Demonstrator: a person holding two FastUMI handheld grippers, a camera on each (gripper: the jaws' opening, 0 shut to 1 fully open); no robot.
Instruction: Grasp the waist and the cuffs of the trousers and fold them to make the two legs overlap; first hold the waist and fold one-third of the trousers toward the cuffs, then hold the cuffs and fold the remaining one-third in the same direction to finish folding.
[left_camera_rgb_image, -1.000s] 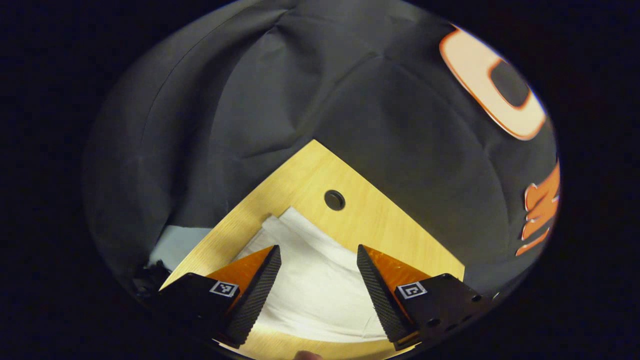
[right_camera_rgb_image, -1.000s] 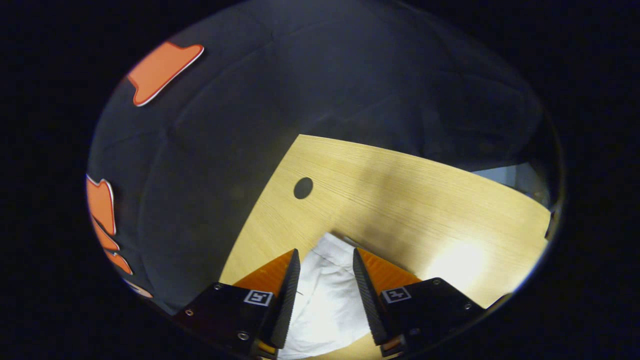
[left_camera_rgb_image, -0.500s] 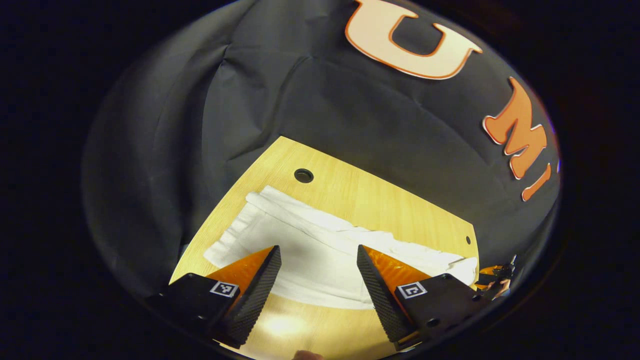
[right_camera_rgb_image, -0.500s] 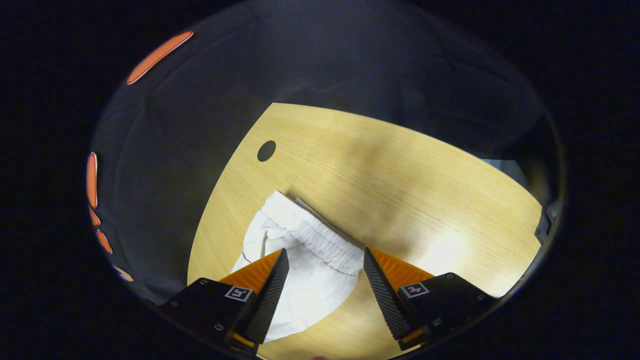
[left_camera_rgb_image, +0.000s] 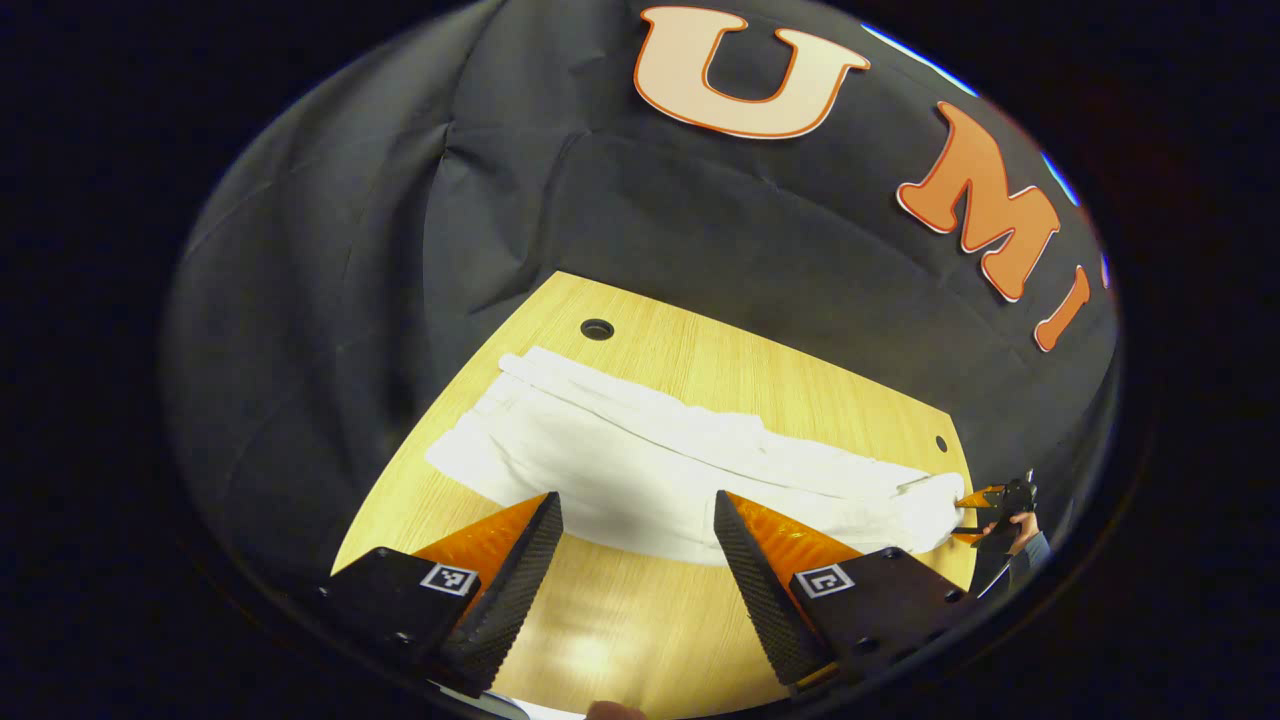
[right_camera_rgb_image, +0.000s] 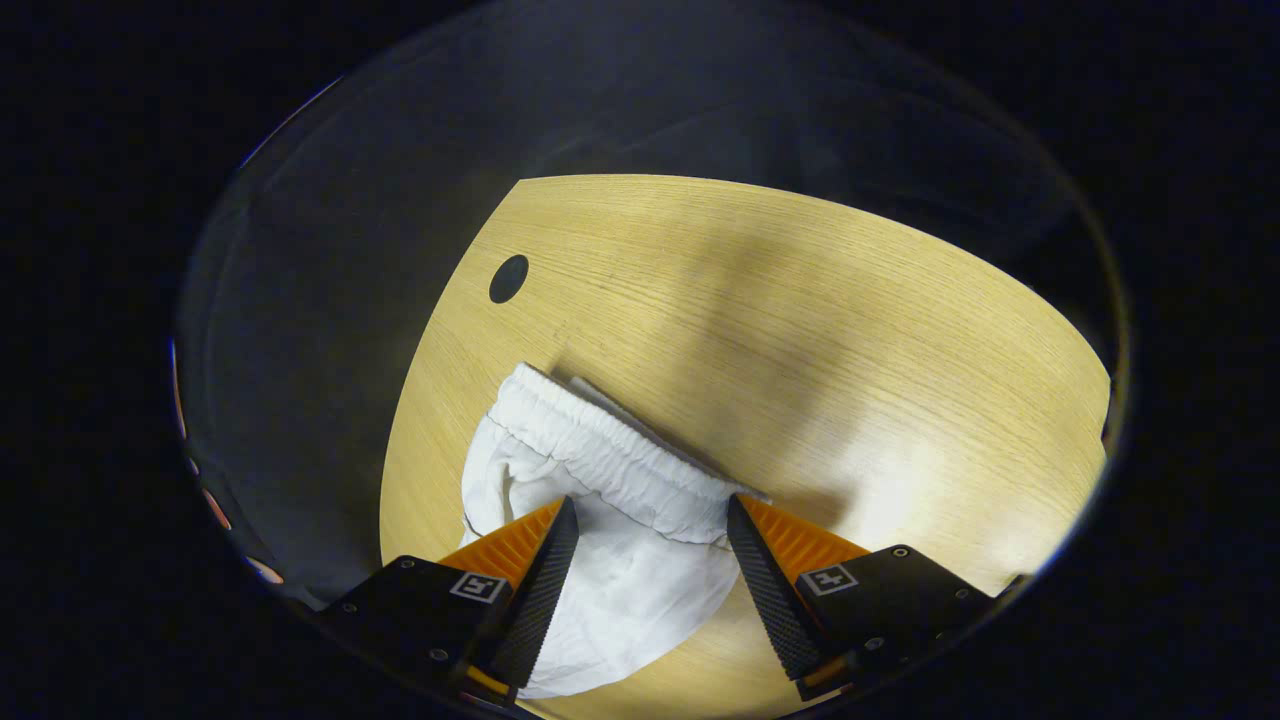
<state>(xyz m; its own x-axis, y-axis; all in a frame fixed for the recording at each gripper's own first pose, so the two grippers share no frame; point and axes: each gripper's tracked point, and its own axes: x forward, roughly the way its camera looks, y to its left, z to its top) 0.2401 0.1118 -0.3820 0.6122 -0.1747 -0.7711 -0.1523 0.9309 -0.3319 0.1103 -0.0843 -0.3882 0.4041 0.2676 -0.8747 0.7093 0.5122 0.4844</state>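
Observation:
White trousers (left_camera_rgb_image: 650, 460) lie flat and stretched out across the wooden table (left_camera_rgb_image: 640, 630) in the left gripper view, legs overlapping, cuffs at the left end near a round hole (left_camera_rgb_image: 597, 329). My left gripper (left_camera_rgb_image: 637, 497) hovers open above their near edge with nothing between its fingers. Farther off at the right end, the right gripper (left_camera_rgb_image: 985, 497) and a hand (left_camera_rgb_image: 1022, 524) sit by the waist. In the right gripper view the elastic waistband (right_camera_rgb_image: 610, 455) lies bunched on the table (right_camera_rgb_image: 800, 300), and my right gripper (right_camera_rgb_image: 651, 501) stands open just over it.
Black cloth walls close in the table on the far sides. A round cable hole (right_camera_rgb_image: 508, 278) lies beyond the waistband, and a small hole (left_camera_rgb_image: 941, 443) marks the table's far right corner. Bare wood stretches to the right of the waist.
Both grippers have drawn back and up from the trousers. The right gripper's fingers have spread wider and let go of the waist. The left view now takes in the whole length of the trousers.

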